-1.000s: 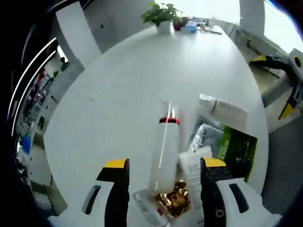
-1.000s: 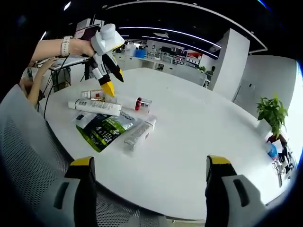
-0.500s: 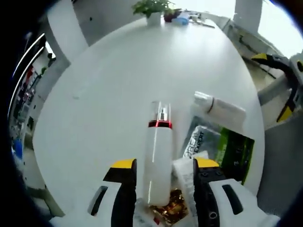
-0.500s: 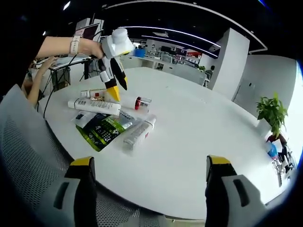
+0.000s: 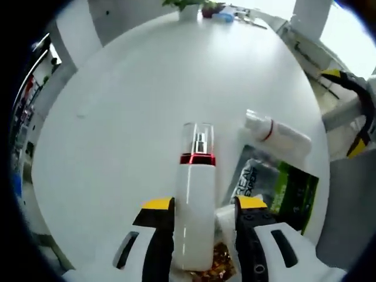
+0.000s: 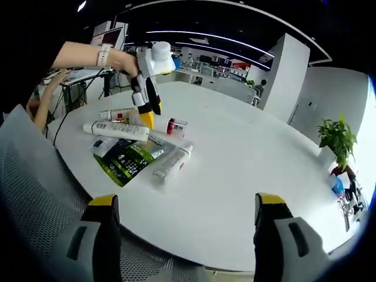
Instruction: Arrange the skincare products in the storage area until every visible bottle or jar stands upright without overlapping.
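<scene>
The white bottle (image 5: 195, 217) with a red band lies on the white table (image 5: 135, 106); the left gripper (image 5: 198, 212) has a jaw on each side of it, close against it, though whether they pinch it I cannot tell; a tube (image 5: 279, 136) and a green pouch (image 5: 282, 189) lie just beside. The right gripper view adds the open-plan office, a plant (image 6: 339, 140), and the right gripper (image 6: 185, 207) spread wide, holding nothing, near the table edge.

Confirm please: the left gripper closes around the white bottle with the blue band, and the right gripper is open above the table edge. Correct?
Not quite: the band on the white bottle is red, as the left gripper view shows. The left gripper does close around it, and the right gripper is open above the table edge.
</scene>
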Demonstrator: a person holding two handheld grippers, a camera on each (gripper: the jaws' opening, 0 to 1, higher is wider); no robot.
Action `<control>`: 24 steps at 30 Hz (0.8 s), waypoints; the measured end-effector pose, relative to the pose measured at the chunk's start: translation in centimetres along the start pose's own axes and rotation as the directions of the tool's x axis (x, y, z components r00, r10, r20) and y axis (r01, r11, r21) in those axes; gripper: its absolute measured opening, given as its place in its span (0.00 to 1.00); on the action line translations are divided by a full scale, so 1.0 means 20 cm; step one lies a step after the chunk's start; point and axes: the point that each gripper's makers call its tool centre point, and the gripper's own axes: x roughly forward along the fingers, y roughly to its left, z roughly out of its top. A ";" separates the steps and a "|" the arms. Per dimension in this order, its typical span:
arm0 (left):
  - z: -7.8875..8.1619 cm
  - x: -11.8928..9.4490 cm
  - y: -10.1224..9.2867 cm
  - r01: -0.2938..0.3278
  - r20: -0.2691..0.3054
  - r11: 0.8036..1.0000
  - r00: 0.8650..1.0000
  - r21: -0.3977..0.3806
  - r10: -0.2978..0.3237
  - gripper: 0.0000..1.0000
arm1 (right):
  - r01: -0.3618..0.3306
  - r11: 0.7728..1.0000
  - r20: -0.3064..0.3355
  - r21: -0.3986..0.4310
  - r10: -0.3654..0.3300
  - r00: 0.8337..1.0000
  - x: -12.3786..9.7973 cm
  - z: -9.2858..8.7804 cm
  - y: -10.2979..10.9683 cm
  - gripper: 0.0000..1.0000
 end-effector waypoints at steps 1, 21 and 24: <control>0.00 0.00 0.00 0.001 -0.001 1.000 1.000 0.000 -0.001 0.37 | 0.000 1.000 0.000 0.001 0.000 1.000 0.00 0.00 0.00 0.95; 0.00 0.07 0.03 0.008 -0.086 1.000 0.996 0.022 -0.006 0.26 | 0.009 1.000 -0.007 0.001 -0.009 1.000 0.00 0.00 0.00 0.95; 0.00 0.08 0.03 0.014 -0.096 1.000 0.995 0.017 -0.013 0.26 | 0.010 1.000 -0.009 0.002 -0.010 1.000 0.00 -0.01 0.00 0.95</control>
